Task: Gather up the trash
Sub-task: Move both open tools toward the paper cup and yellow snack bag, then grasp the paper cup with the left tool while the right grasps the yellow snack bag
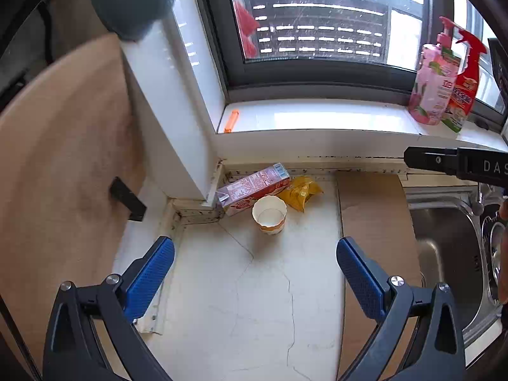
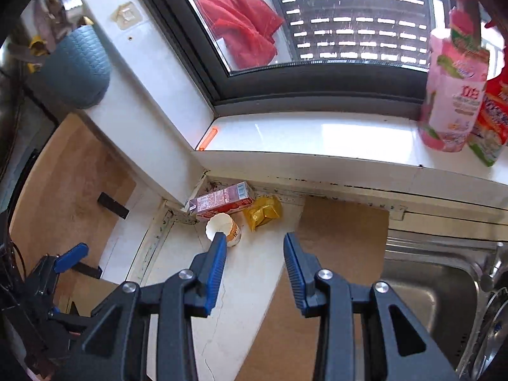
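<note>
Three pieces of trash lie in the counter's back corner under the window sill: a pink drink carton (image 1: 254,187) (image 2: 222,201) on its side, a white paper cup (image 1: 270,214) (image 2: 223,228) tipped over in front of it, and a crumpled yellow wrapper (image 1: 300,192) (image 2: 263,211) to the right. My left gripper (image 1: 255,250) is open and empty, a short way in front of the cup. My right gripper (image 2: 255,241) is open and empty, its left finger tip right by the cup. The left gripper also shows at the right wrist view's lower left (image 2: 68,258).
A steel sink (image 1: 444,247) (image 2: 435,285) lies to the right. A wooden board (image 1: 371,203) lies on the counter beside it, another (image 1: 60,158) at left. Pink and red bottles (image 1: 435,82) (image 2: 454,95) stand on the sill (image 1: 317,117). A blue holder (image 2: 76,66) hangs on the wall.
</note>
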